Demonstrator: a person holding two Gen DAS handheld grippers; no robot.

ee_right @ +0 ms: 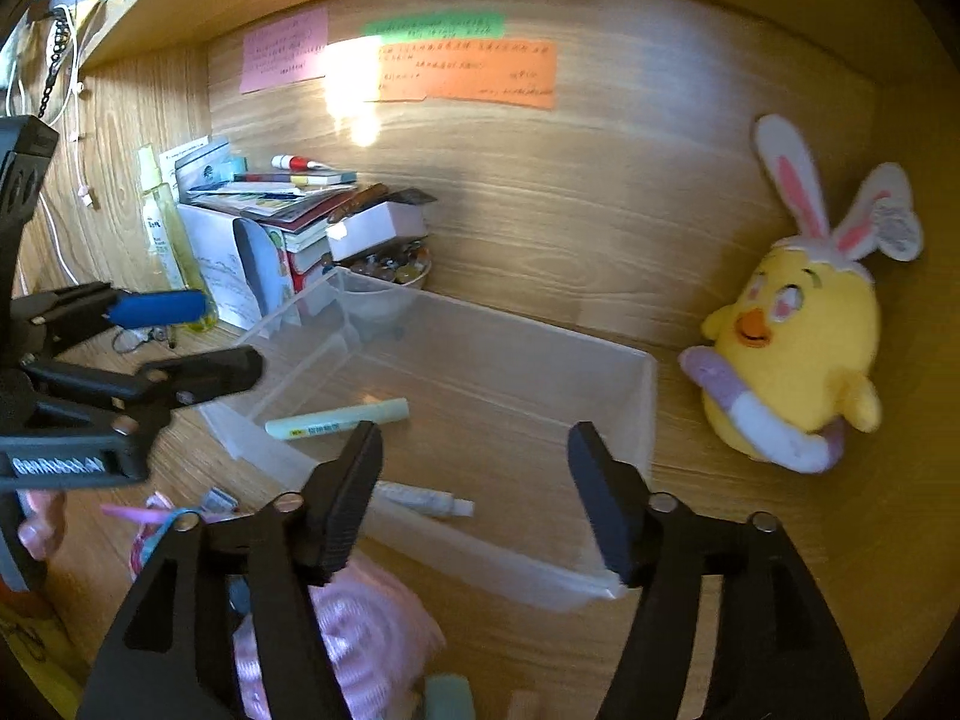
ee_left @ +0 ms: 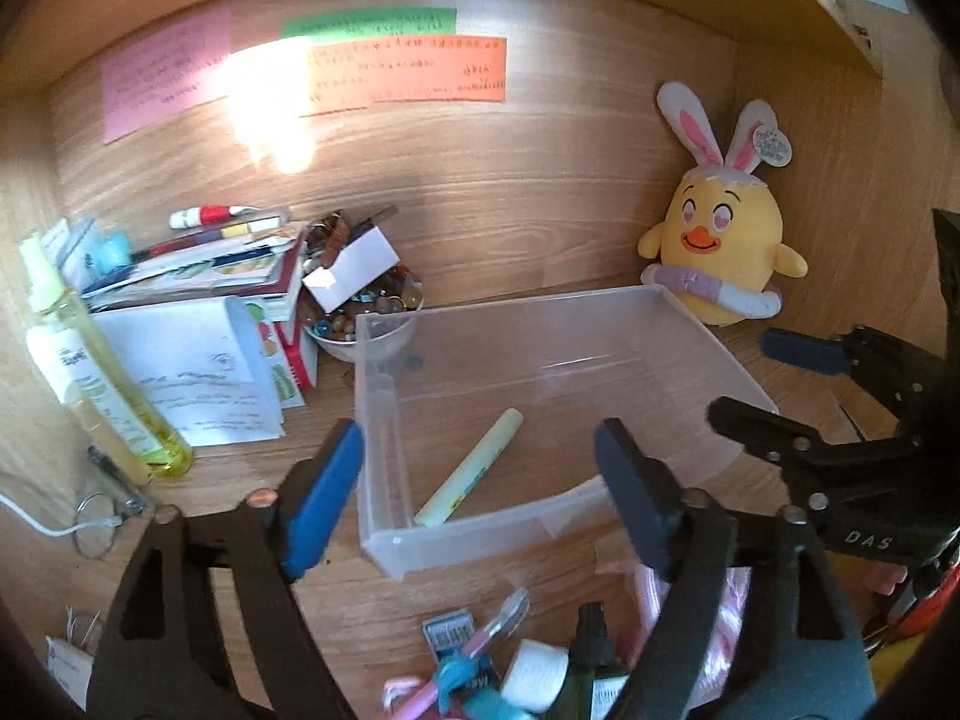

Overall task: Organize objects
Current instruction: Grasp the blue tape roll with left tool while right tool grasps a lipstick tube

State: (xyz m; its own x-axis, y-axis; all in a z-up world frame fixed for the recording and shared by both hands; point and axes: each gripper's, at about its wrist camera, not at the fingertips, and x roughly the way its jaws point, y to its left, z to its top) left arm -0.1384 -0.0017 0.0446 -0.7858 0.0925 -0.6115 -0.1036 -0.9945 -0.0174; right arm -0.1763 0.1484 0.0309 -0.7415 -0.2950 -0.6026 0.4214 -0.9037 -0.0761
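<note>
Both your claws are released and empty: left claw (ee_left: 480,480) spread wide over the clear plastic bin (ee_left: 690,324), right claw (ee_right: 474,492) at the bin's near edge, yellow highlighter (ee_left: 474,468) lying inside.

Warm, dim light surrounds you as glare whitens the wooden back panel (ee_left: 480,192); fisheye bending and dark vignetting soften both views' edges.

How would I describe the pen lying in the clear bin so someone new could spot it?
Find the clear plastic bin on the wooden desk, left of the yellow chick plush. Inside lies a pale yellow-green highlighter. A small white tube lies nearby, but only the highlighter is pastel yellow-green.
</note>
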